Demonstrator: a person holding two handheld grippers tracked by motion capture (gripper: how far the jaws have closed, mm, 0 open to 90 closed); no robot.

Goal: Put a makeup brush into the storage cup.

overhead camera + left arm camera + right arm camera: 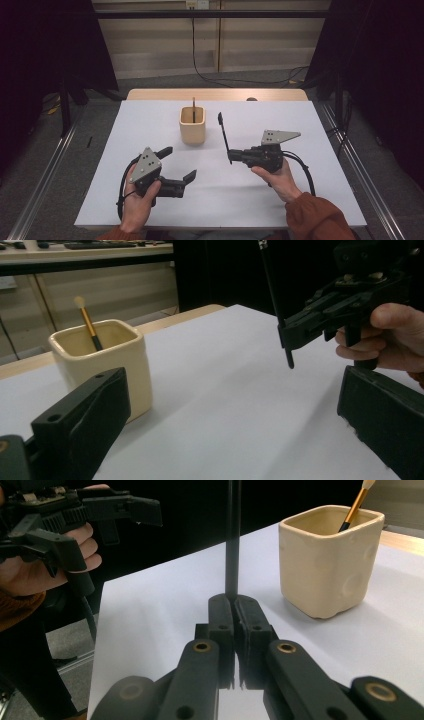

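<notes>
Left gripper (pixel 176 164) at 7 o'clock on the white surface (pixel 300 200), jaws spread wide, nothing between them, idle. Right gripper (pixel 231 156) at 4 o'clock, jaws clamped shut on a thin black stick (pixel 223 133), held near its lower end so most of its length stands free above the grip, leaning toward 11 o'clock in the high view. In the left gripper view a short stub of the stick (pixel 289 357) pokes out below the jaws, clear of the surface. Risks, my read: a narrow round shaft in flat jaws can pivot or slide if the wrist turns fast, and the long free end amplifies any wobble. If it's headed for the cup (pixel 192 125) at 12 o'clock, the opening is small and a brush (pixel 193 107) already stands in it, so a tilted entry could catch the rim, knock the brush, or shove the cup, which looks light and sits unrestrained. Letting go too early would tip the stick out across the surface. The stick is slim, dark, straight, matte; its top end has a slightly wider tip, detail too small to tell. Cup is cream, squarish, rounded corners, dimpled walls, upright. Brush has a gold handle and pale tip.
</notes>
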